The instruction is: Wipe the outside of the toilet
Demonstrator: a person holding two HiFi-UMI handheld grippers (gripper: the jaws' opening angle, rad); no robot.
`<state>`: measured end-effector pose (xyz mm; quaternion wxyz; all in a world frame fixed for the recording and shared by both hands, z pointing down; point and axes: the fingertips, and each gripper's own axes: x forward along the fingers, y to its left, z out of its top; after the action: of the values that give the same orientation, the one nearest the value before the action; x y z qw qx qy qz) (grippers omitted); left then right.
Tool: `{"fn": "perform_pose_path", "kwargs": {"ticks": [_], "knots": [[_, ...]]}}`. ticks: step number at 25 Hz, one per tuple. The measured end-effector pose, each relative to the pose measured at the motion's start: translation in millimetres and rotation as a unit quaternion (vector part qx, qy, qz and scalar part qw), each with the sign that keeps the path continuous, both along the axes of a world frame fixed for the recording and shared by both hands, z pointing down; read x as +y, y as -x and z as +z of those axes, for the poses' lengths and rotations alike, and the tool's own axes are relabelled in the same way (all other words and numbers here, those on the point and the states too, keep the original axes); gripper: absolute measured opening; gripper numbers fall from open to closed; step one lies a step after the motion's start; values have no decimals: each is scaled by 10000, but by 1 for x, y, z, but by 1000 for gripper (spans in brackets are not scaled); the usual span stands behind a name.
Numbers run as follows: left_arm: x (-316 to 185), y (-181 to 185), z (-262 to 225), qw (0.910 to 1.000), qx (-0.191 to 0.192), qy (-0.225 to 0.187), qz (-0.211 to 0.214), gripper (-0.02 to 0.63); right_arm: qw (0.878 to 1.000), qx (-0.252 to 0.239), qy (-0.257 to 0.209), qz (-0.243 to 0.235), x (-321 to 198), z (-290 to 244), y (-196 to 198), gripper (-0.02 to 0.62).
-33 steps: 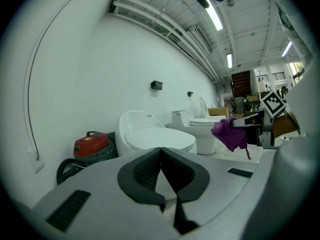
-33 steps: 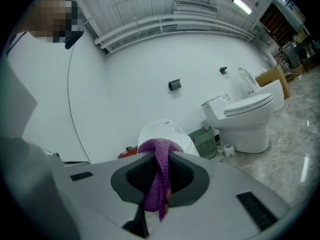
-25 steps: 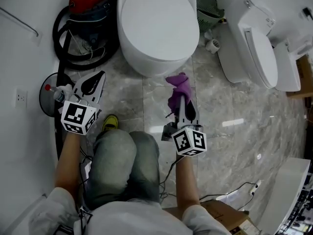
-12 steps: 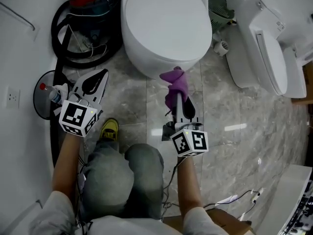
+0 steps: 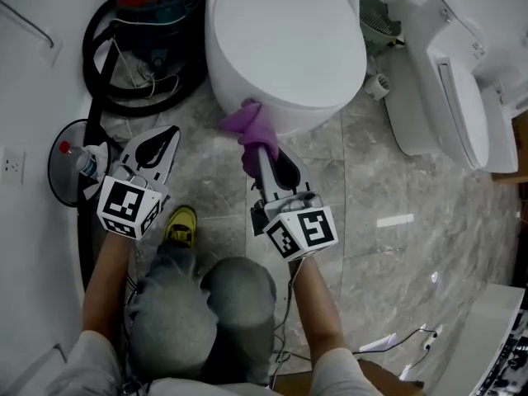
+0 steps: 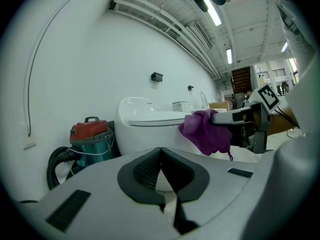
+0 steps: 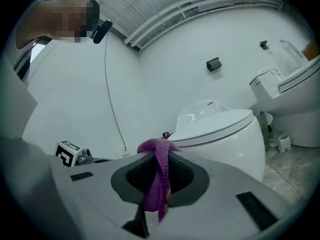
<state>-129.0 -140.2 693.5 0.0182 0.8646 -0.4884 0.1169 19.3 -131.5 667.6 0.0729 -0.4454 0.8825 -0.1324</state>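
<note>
The white toilet [image 5: 285, 44] stands at the top centre of the head view, lid down. My right gripper [image 5: 262, 144] is shut on a purple cloth [image 5: 250, 129], whose bunched end lies against the lower left front of the bowl. In the right gripper view the cloth [image 7: 157, 176] hangs between the pads, with the toilet [image 7: 225, 139] just ahead to the right. My left gripper [image 5: 167, 134] is shut on nothing, low over the floor left of the bowl. In the left gripper view, the cloth [image 6: 205, 131] hangs before the toilet [image 6: 150, 129].
A red and teal vacuum cleaner [image 5: 153, 11] with a coiled black hose sits left of the toilet. A spray bottle [image 5: 78, 159] stands on a round black base by the left wall. A second white toilet [image 5: 450, 81] is at the right, and a green basket [image 5: 375, 15] between them.
My right gripper has carried the purple cloth left and forward, from the bowl's front centre to its lower left front. The left gripper has hardly moved.
</note>
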Motion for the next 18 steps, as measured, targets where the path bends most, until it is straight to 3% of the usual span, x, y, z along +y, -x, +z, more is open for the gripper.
{"fn": "perform_pose_path", "kwargs": {"ticks": [8, 13, 18], "knots": [[5, 0, 15, 9998, -169, -4, 108, 14, 9999, 157, -38, 46, -32, 12, 19, 55], [5, 1, 25, 9996, -260, 19, 147, 14, 9987, 159, 71, 481, -49, 26, 8, 54], [3, -5, 28, 9994, -265, 28, 228, 14, 9947, -214, 172, 992, -59, 21, -19, 54]]}}
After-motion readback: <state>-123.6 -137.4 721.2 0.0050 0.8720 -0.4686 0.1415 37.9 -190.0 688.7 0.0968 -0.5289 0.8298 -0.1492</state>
